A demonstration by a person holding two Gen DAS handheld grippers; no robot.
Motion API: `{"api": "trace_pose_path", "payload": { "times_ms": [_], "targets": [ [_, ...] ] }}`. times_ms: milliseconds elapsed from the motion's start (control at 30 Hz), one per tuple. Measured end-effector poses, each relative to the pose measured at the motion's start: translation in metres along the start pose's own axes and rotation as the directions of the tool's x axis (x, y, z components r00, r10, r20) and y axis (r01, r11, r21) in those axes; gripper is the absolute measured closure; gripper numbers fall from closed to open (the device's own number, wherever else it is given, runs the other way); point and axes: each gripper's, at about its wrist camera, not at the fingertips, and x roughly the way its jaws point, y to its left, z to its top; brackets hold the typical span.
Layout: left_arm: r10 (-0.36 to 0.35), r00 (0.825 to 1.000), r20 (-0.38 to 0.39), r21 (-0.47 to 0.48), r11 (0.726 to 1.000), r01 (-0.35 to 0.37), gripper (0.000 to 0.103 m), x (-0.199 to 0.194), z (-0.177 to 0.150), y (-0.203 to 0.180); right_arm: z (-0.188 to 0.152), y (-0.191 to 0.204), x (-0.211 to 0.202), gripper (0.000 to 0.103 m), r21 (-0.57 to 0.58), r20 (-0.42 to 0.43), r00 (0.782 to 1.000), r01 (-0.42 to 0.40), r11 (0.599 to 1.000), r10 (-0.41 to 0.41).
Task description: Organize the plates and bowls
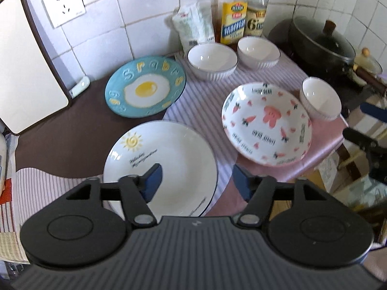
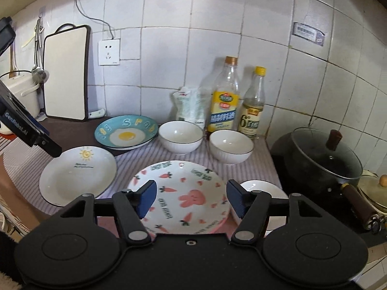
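Observation:
Three plates lie on the counter: a white sun plate (image 1: pixel 167 159) (image 2: pixel 77 174), a blue fried-egg plate (image 1: pixel 145 87) (image 2: pixel 125 133) and a pink rabbit-and-carrot plate (image 1: pixel 266 123) (image 2: pixel 181 195). Two white bowls (image 1: pixel 212 60) (image 1: pixel 258 52) (image 2: pixel 181 136) (image 2: pixel 231 149) stand at the back, a third (image 1: pixel 320 97) (image 2: pixel 266 191) right of the rabbit plate. My left gripper (image 1: pixel 197 181) is open and empty above the sun plate's right edge. My right gripper (image 2: pixel 191 198) is open and empty above the rabbit plate.
Two bottles (image 2: pixel 225 101) (image 2: pixel 252 106) and a white bag (image 2: pixel 189 106) stand against the tiled wall. A black lidded pot (image 2: pixel 324 159) sits on the right. A cutting board (image 2: pixel 66 72) leans at the left. A striped cloth (image 2: pixel 150 154) covers the counter.

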Motion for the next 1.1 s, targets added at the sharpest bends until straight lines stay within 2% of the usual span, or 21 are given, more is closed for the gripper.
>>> {"api": "trace_pose_path", "payload": {
  "times_ms": [267,367,467,667,867,967,1033,1067,1100],
  "targets": [
    [0.054,0.997,0.054,-0.126,0.991,-0.047,0.020,0.037,0.009,-0.033,-0.039,-0.030,0.023,0.028,0.112,0.019,0.999,-0.039,0.993,0.037],
    [0.076,0.995,0.069,-0.154,0.986,-0.065,0.020,0.059,0.010,-0.043,-0.056,-0.039,0.037,0.028,0.148,0.009,0.997,-0.078,0.986,0.078],
    [0.043,0.997,0.064,-0.163,0.986,-0.032,0.020,0.077,0.013,-0.048,-0.067,-0.046,0.053,0.028,0.179,-0.029,0.994,-0.099,0.979,0.106],
    [0.031,0.999,0.036,-0.063,0.998,-0.029,0.022,0.108,0.026,-0.059,-0.078,-0.056,0.079,0.028,0.272,-0.037,0.987,-0.140,0.952,0.155],
    [-0.004,0.999,-0.040,-0.005,1.000,0.004,0.024,0.152,0.048,-0.065,-0.084,-0.059,0.108,0.030,0.374,-0.073,0.976,-0.163,0.913,0.204],
    [0.040,0.992,-0.119,0.041,0.999,-0.035,0.024,0.176,0.056,-0.067,-0.085,-0.060,0.118,0.035,0.418,-0.089,0.974,-0.152,0.896,0.207],
    [0.049,0.990,-0.135,0.059,0.997,-0.042,0.025,0.185,0.060,-0.066,-0.086,-0.061,0.123,0.036,0.450,-0.086,0.967,-0.177,0.875,0.240],
    [0.052,0.987,-0.153,0.060,0.997,-0.044,0.029,0.189,0.062,-0.064,-0.084,-0.061,0.125,0.036,0.454,-0.084,0.960,-0.201,0.868,0.266],
    [0.050,0.984,-0.170,0.052,0.998,-0.042,0.037,0.192,0.064,-0.062,-0.082,-0.059,0.126,0.036,0.446,-0.096,0.959,-0.199,0.873,0.267]
  ]
}}
